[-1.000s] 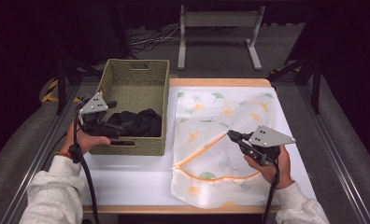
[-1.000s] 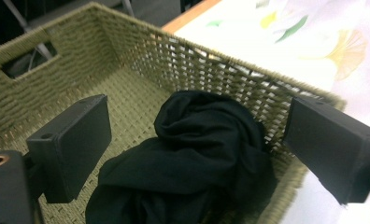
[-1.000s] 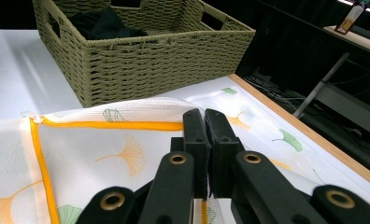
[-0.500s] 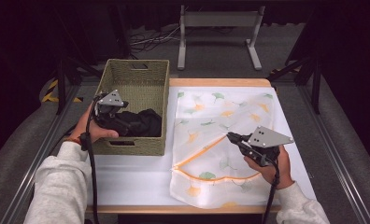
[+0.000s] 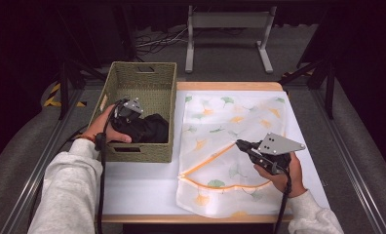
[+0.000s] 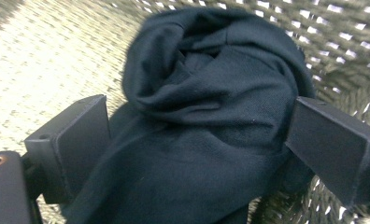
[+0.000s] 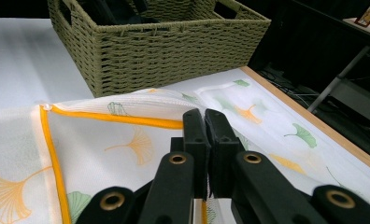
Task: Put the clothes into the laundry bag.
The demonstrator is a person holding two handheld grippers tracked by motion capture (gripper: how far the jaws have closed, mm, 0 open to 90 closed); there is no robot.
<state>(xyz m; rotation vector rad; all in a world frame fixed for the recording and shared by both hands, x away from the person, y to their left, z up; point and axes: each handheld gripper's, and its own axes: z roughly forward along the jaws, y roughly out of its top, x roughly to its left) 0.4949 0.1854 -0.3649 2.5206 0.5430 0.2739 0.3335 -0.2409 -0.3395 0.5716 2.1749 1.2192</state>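
High view showed my left gripper (image 5: 127, 113) spread around the dark garment (image 5: 149, 129) inside the basket (image 5: 140, 78) at nine o'clock, not yet lifted, while my right gripper (image 5: 242, 144) pinched the mesh bag's (image 5: 230, 122) orange-edged opening.

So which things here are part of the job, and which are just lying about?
In the job:
- dark garment, between the open left gripper
- woven basket holding it
- mesh laundry bag, its orange edge pinched by the right gripper

Lying about:
- metal stand behind the table
- floor cables
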